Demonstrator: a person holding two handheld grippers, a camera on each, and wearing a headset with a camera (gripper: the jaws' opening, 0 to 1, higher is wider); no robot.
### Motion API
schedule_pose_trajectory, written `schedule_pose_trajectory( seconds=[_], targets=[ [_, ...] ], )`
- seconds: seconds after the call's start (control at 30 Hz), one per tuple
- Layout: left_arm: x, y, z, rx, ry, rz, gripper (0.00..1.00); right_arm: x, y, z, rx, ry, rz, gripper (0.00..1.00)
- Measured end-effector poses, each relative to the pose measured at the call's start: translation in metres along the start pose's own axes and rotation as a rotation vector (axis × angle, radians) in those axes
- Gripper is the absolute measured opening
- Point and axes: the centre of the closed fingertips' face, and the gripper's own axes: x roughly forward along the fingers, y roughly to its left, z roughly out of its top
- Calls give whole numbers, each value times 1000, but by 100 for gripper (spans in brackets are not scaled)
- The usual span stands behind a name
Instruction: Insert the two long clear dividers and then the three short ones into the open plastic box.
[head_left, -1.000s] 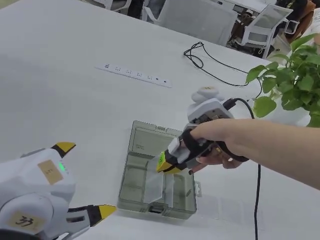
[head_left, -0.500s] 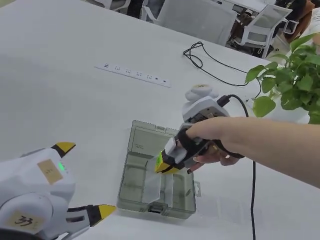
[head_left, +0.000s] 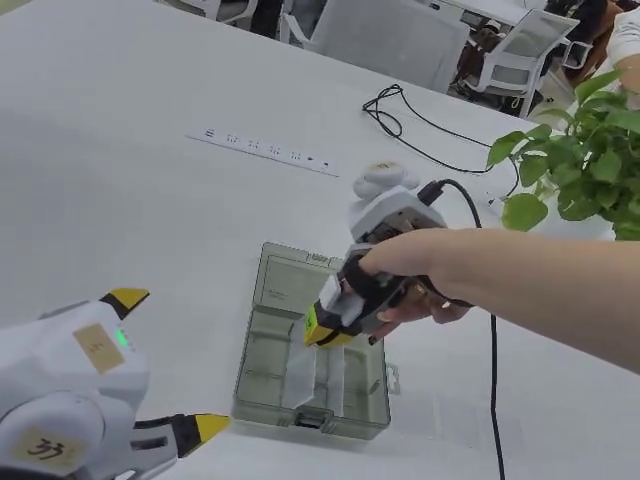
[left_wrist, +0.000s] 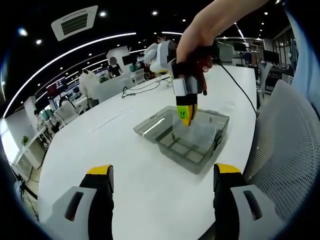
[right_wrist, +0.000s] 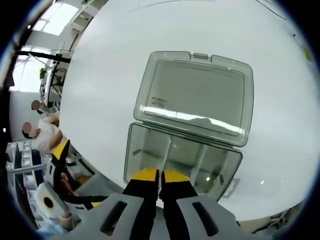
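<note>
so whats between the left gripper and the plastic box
Just bare white table in the left gripper view, nothing between the open left gripper and the plastic box. The right gripper holds a clear divider at the box.

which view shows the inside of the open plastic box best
The right gripper view: it looks down into the box, with its compartments laid out. The head view shows the box at a slant, partly covered by the right gripper. The left gripper view shows the box small, from low at the side.
</note>
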Motion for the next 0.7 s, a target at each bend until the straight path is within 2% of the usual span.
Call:
schedule_pose_trajectory(
  seconds=[0.4,0.67,0.7],
  targets=[
    [-1,2,0,-10,-7,6,83,5,2,-1,-60,36,-47,3],
    [0,2,0,1,-3,7,83,-2,-4,-1,-11,42,-27,3],
    [0,1,0,1,-5,6,83,-3,-6,-1,-6,40,-39,3]
  ],
)
